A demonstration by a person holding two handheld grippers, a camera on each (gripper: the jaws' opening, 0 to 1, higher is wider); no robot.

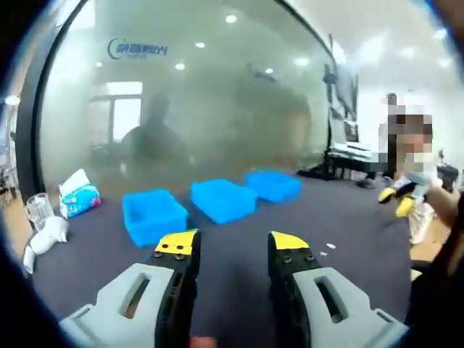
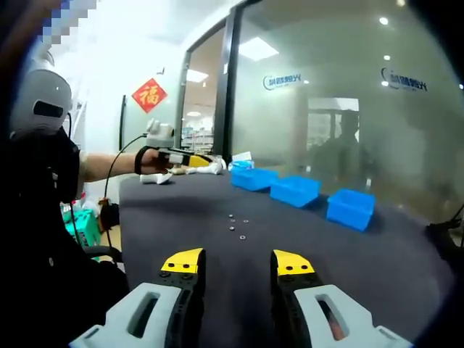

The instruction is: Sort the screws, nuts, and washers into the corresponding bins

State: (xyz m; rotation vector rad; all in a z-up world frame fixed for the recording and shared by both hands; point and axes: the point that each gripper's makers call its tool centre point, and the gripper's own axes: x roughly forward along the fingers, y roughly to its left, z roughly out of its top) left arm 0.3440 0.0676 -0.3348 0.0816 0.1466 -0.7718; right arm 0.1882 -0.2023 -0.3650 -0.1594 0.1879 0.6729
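Blue plastic bins (image 2: 293, 190) sit in a row at centre frame on the dark tabletop (image 2: 362, 261) — small metal fasteners (image 2: 237, 226) lie loose just below-left. Left gripper (image 1: 231, 243) and right gripper (image 2: 238, 261) — jaws apart, empty.

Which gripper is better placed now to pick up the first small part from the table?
Probably the right gripper: the small parts lie straight ahead of its open fingers. The left gripper faces the blue bins.
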